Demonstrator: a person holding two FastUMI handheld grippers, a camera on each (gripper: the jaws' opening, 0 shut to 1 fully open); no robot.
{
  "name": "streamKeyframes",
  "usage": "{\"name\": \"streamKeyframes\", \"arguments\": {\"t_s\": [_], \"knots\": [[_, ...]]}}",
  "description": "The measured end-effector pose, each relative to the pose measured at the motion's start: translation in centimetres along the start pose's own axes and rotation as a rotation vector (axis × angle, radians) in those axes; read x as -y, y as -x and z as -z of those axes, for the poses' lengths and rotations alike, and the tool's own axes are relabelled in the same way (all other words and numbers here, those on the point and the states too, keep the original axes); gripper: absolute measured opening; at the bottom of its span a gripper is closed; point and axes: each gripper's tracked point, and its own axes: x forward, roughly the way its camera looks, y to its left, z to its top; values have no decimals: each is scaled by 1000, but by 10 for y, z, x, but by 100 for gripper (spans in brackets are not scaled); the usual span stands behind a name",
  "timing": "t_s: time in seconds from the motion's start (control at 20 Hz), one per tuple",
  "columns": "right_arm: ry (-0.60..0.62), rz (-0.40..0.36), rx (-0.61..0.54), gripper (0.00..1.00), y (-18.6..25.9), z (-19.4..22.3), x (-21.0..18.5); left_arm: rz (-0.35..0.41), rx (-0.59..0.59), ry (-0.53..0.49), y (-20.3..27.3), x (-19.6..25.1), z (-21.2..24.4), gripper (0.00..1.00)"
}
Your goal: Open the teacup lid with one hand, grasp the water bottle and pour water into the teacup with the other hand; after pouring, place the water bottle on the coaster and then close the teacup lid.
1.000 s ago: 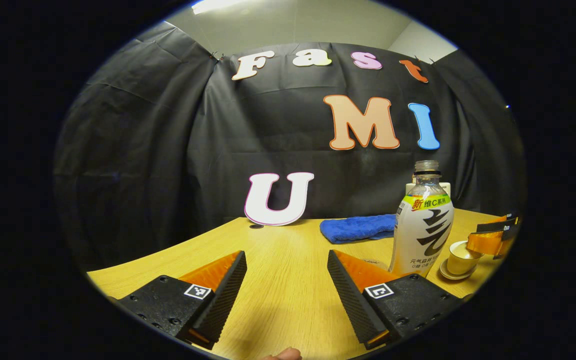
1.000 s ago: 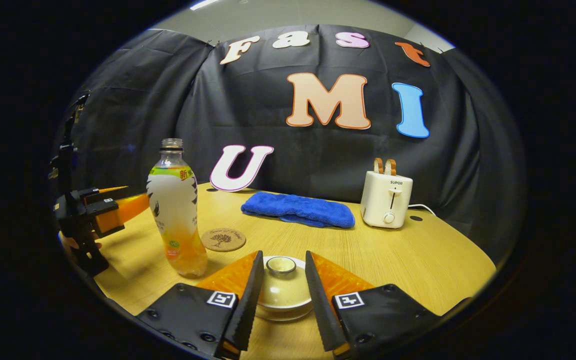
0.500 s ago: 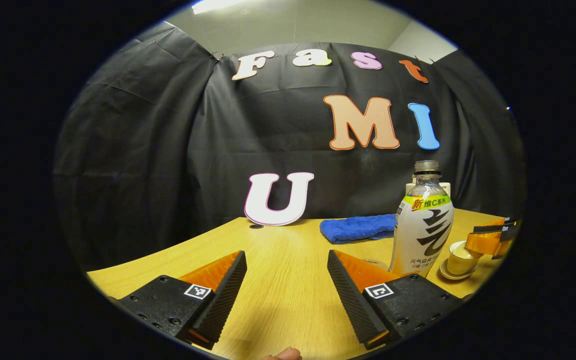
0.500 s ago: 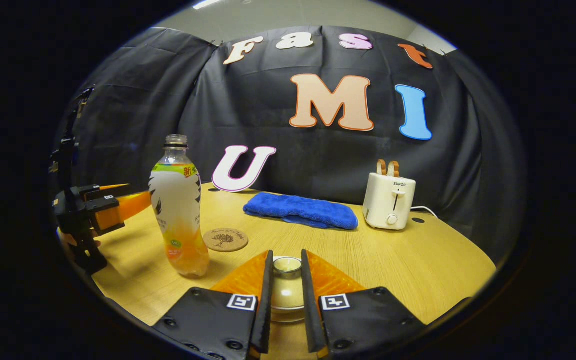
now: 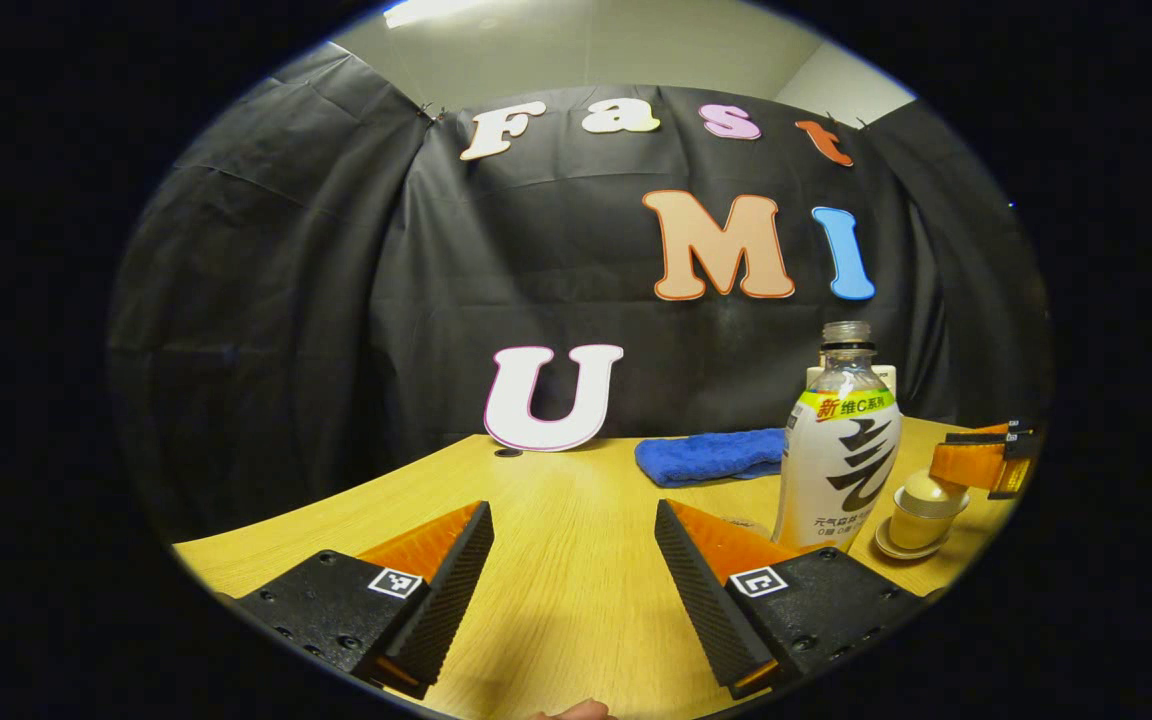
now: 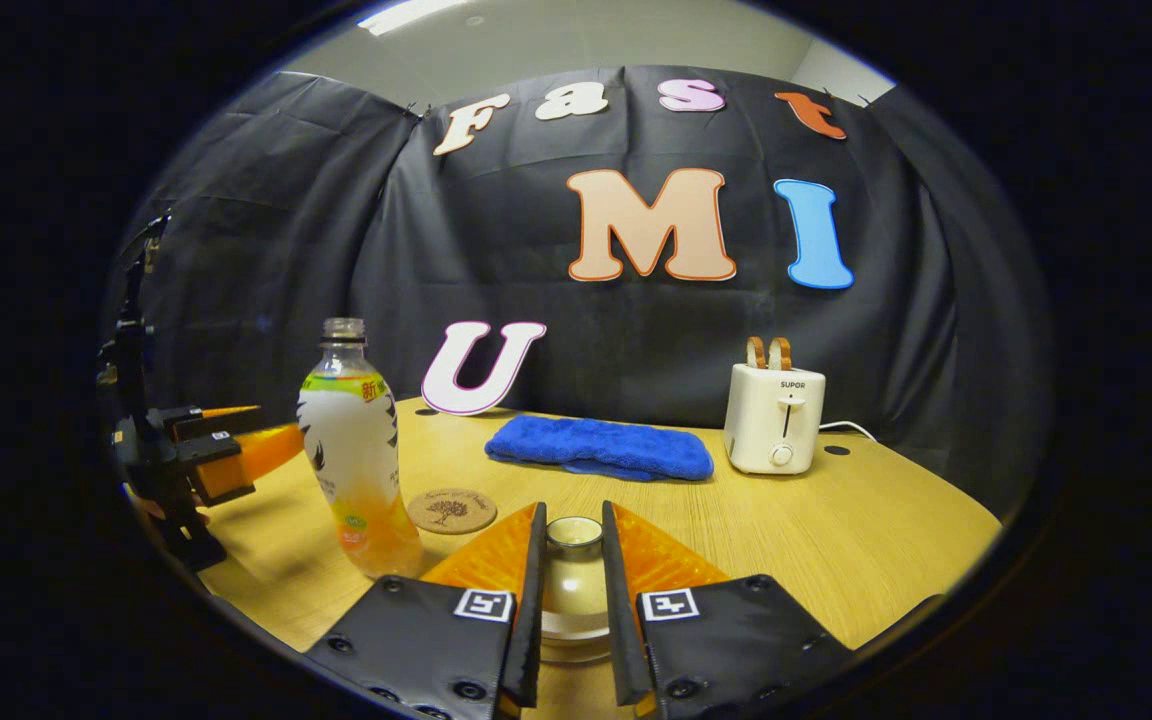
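Right gripper (image 6: 572, 640): my black-and-orange fingers pinch the knob of the cream ceramic teacup lid (image 6: 573, 575) at 6 o'clock in the right gripper view; in the left gripper view the lid (image 5: 924, 489) looks raised a little above the cup, though I can't be sure.

Left gripper (image 5: 573, 580): spread wide with nothing between its fingers, low over the worktop.

Teacup: the cream ceramic cup on its saucer (image 5: 916, 525) sits at 4 o'clock in the left gripper view, just beside the bottle.

Bottle: the clear plastic water bottle with a white-and-green label and orange drink in its base (image 6: 356, 450) stands upright and uncapped at 8 o'clock in the right gripper view, untouched.

Coaster: the round brown cork coaster (image 6: 452, 509) lies bare just beside the bottle.

Progress: I judge the lid-opening step is under way; grasping the bottle, pouring, setting it on the coaster and closing the lid are all left.

Room: the pale wood worktop (image 6: 836, 540) is open toward 3 o'clock; the folded blue towel (image 6: 600, 448) and white toaster (image 6: 774, 418) sit well back near the far edge. The bottle stands near the cup, so my left approach is tight.
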Motion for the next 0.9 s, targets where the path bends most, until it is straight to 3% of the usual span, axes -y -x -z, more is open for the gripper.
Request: {"name": "streamKeyframes", "arguments": {"t_s": [0.9], "knots": [[-91,76,82,32,25,-41,52,345,-80,37,40,89,8,96]]}}
